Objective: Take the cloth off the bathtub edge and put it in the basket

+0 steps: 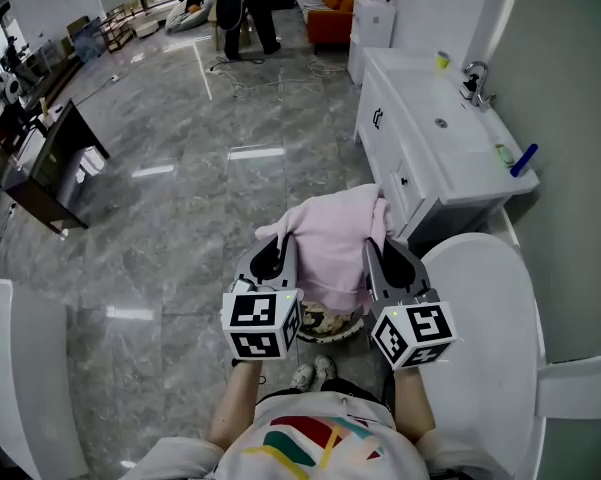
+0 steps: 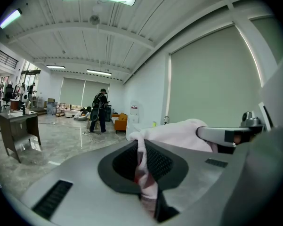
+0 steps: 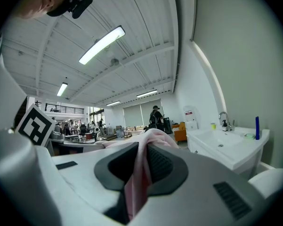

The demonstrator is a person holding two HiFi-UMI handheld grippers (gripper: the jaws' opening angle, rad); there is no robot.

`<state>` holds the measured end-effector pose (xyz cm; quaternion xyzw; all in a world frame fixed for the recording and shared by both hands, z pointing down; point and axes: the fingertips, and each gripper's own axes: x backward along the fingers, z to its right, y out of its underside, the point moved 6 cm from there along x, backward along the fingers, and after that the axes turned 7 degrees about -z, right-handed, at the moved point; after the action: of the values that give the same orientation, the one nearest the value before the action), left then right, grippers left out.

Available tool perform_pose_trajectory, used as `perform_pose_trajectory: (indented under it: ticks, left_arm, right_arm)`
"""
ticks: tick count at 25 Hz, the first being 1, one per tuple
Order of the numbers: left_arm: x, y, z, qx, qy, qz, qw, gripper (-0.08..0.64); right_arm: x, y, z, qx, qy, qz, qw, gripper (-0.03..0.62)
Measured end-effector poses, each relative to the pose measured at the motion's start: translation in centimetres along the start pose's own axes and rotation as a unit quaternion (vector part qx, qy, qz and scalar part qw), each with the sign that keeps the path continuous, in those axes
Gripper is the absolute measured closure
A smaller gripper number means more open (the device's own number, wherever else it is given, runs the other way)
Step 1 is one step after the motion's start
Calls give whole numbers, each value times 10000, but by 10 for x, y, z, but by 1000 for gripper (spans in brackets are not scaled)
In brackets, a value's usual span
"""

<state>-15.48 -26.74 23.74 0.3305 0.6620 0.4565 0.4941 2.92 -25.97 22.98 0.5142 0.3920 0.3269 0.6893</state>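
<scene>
My left gripper (image 1: 272, 256) and right gripper (image 1: 390, 258) each pinch an upper edge of the pink cloth (image 1: 335, 236); it hangs between them, clear of the bathtub edge (image 1: 480, 303); the patterned thing below may be the basket (image 1: 332, 325); lowering and letting go remain.

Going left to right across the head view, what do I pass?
dark desk → left gripper → pink cloth → right gripper → faucet
</scene>
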Motion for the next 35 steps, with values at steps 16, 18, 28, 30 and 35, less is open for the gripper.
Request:
perform_pose_trajectory:
  ticks: [16,18,28,30,35]
  left_arm:
    - [-114,95,-24,-544,-160,-790,9953,522]
    - [-141,121,-28,-539,-205,-1001,9933,522]
    - [-204,265,-41,124,-236,-2154,9762,522]
    - [-210,283,-43,188,-230,-2310,9725,522]
    - [-219,311,-47,267,-272,-2588,9652,522]
  right_arm:
    - [-96,119,53,414,-353,-951,9940,534]
    - [-116,149,65,325,-353,-1140,9923,534]
    - [-150,288,105,38,-264,-2344,9718,534]
    - [-153,308,107,-19,-267,-2526,9672,534]
    - [-160,345,106,-70,-358,-2906,9561,534]
